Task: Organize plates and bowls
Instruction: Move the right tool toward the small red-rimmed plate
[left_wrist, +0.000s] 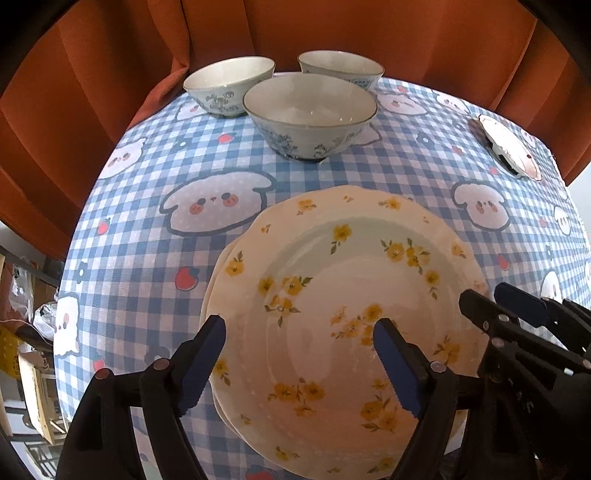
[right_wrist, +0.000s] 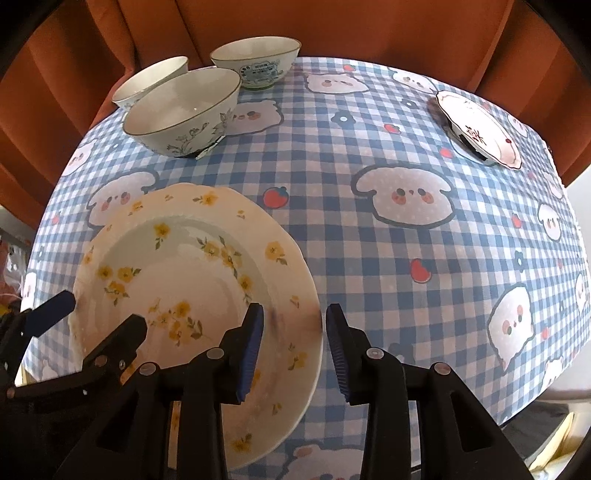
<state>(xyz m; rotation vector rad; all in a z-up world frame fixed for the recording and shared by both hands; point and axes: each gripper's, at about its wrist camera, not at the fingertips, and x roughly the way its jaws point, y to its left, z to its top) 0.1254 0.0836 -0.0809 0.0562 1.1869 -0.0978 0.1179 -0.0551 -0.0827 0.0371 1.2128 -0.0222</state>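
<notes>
Already, cream yellow-flowered plates (left_wrist: 332, 295) sit stacked at the counter's (right_wrist: 369, 258) near edge, both tongs, left (left_wrist: 299, 363) and right (right_wrist: 295, 352), open astride their rims. Three blue-patterned bowls (left_wrist: 310, 110) and a white red-marked plate (right_wrist: 480, 127) remain unstacked along the far edge.

We see a glossy glazed ceramic plate (left_wrist: 332, 295) with yellow flowers, lying on a matt woven checked tablecloth (left_wrist: 147, 258). The far bowls (left_wrist: 310, 110) are smooth, shiny glazed ceramic. Behind hangs a soft matt rust curtain (left_wrist: 332, 33). The gripper fingers (left_wrist: 201, 365) look matt black plastic with ribbed blue pads.
</notes>
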